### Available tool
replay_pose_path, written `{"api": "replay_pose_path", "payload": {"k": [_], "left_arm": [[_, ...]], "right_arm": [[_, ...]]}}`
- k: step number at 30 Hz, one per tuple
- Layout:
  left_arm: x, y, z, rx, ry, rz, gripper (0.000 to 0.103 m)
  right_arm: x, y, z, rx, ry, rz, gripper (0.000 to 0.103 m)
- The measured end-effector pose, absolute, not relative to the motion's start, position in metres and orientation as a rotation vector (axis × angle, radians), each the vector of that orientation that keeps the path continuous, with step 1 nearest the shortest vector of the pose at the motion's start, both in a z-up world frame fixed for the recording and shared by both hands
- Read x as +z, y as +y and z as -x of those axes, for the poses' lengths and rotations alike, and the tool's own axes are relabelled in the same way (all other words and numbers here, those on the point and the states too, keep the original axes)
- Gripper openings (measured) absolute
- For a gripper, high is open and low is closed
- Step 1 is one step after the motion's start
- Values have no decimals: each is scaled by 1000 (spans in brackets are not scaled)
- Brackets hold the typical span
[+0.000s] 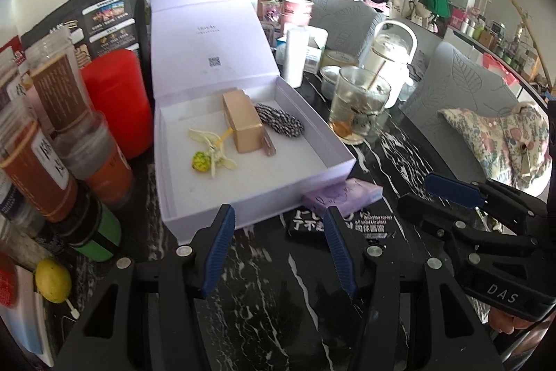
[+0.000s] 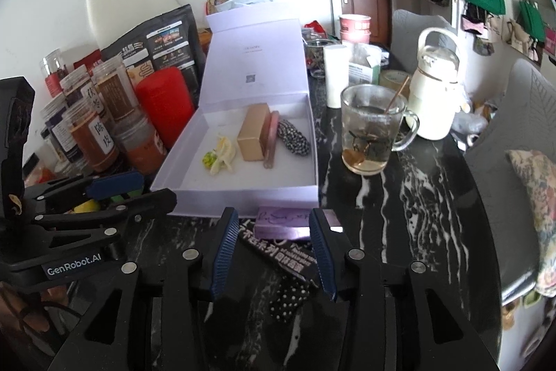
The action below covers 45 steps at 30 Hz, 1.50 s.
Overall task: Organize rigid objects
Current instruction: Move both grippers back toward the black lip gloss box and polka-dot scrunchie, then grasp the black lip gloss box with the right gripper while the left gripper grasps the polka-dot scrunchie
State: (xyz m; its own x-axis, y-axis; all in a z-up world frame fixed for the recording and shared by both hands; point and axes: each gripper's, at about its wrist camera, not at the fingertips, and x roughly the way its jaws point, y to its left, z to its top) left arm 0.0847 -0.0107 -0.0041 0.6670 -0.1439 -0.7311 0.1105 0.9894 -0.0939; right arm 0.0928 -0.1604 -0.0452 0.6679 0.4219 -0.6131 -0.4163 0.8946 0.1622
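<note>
Ribbed blue pads lined the black plastic fingers of the left tool (image 1: 278,233), which hung with its jaws apart over bare counter (image 1: 264,270), a black stone slab veined in white, gripping nothing. Beside it, the right tool (image 2: 274,237) also stood with jaws apart, nothing clamped; the small lilac box (image 2: 283,223) lay flat on the counter between its fingertips, resting partly on a black printed packet (image 2: 278,258). That lilac box sat just in front of the pale cardboard gift box (image 1: 243,197), whose hinged lid stood upright. Inside the gift box lay a gold rectangular carton (image 1: 243,124), a slim pink stick (image 2: 271,141) against it, a black-and-white woven bundle (image 1: 279,120) and a pale yellow trinket with a green bead (image 1: 208,152). A red plastic canister (image 1: 116,103) and clear jars of brown powder (image 1: 38,176) crowded the gift box's left side. To its right stood a glass mug (image 2: 373,131) holding a thin stick, with a white handled jug (image 2: 436,96) behind.
</note>
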Motion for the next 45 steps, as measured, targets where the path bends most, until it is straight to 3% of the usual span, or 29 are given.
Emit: {"api": "replay_pose_path", "payload": {"k": [27, 29, 34, 45], "left_arm": [[-59, 5, -81, -81, 951, 97, 53], [-60, 7, -81, -77, 955, 102, 53], [-60, 10, -82, -80, 959, 105, 53], [-56, -2, -87, -132, 944, 102, 53]], "right_arm": [[-118, -117, -132, 561, 842, 345, 52], [-120, -112, -128, 561, 832, 388, 49], [-122, -105, -114, 584, 801, 459, 26], [-118, -147, -76, 578, 818, 412, 25]]}}
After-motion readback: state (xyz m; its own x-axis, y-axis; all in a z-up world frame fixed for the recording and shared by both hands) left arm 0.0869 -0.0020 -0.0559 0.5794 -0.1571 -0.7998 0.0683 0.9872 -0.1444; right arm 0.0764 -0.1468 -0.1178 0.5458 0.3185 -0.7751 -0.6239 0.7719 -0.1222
